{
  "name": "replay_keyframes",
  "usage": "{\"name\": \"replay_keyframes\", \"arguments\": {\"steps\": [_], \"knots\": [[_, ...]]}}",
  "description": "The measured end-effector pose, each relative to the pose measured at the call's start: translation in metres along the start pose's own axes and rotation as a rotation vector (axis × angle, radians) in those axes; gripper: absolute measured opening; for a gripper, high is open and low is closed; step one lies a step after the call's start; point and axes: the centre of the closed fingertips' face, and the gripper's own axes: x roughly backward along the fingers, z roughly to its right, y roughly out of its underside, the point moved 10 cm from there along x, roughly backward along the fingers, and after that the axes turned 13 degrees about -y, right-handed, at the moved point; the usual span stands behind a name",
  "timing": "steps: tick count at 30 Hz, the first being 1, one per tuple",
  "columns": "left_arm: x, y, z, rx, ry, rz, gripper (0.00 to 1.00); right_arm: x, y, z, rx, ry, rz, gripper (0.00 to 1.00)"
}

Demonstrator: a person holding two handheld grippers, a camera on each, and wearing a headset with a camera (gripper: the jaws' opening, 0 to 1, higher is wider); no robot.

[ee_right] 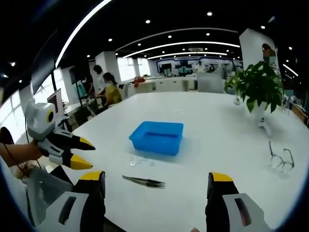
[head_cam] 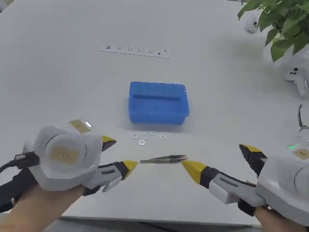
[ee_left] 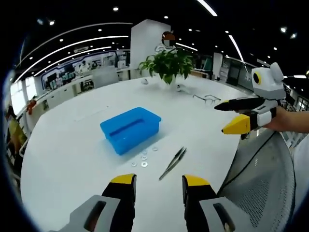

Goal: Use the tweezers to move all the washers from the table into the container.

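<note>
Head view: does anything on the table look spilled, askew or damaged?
Nothing stands out. The blue container sits upright, the washers lie in a small cluster just in front of it, and the tweezers lie flat, untouched.

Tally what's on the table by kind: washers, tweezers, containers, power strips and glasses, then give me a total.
Washers: 5
Tweezers: 1
Blue container: 1
Power strip: 1
Glasses: 1
Total: 9
</note>
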Motion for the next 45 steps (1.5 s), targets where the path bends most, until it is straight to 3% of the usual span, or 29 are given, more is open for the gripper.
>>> {"name": "replay_keyframes", "arguments": {"steps": [4, 12, 18, 21, 23, 24, 25, 26, 34, 37, 45], "knots": [[-0.021, 0.003, 0.004, -0.029, 0.055, -0.038, 0.28, -0.002, 0.001, 0.001, -0.013, -0.007, -0.006, 0.85], [-0.064, 0.012, 0.006, -0.092, 0.098, -0.101, 0.2, -0.013, 0.009, 0.003, -0.011, -0.075, -0.075, 0.78], [-0.087, 0.013, 0.011, -0.103, 0.127, -0.127, 0.14, -0.023, 0.015, 0.005, -0.014, -0.107, -0.12, 0.71], [-0.098, 0.019, 0.016, -0.139, 0.165, -0.166, 0.12, -0.028, 0.017, 0.006, -0.027, -0.134, -0.141, 0.66], [-0.101, 0.02, 0.017, -0.165, 0.168, -0.172, 0.12, -0.03, 0.017, 0.007, -0.021, -0.141, -0.155, 0.65], [-0.104, 0.015, 0.018, -0.186, 0.176, -0.097, 0.1, -0.031, 0.017, 0.007, -0.015, -0.143, -0.158, 0.64], [-0.102, 0.018, 0.017, -0.178, 0.159, -0.154, 0.08, -0.031, 0.016, 0.008, -0.006, -0.146, -0.165, 0.64], [-0.104, 0.017, 0.017, -0.188, 0.167, -0.132, 0.06, -0.032, 0.016, 0.009, -0.001, -0.147, -0.169, 0.63], [-0.105, 0.015, 0.019, -0.288, 0.247, -0.129, 0.0, -0.038, 0.015, 0.014, -0.013, -0.168, -0.178, 0.6], [-0.104, 0.016, 0.021, -0.334, 0.253, -0.119, 0.0, -0.042, 0.014, 0.011, 0.0, -0.181, -0.186, 0.58], [-0.094, 0.016, 0.022, -0.373, 0.247, -0.124, 0.0, -0.046, 0.017, 0.0, 0.03, -0.223, -0.218, 0.54]]}}
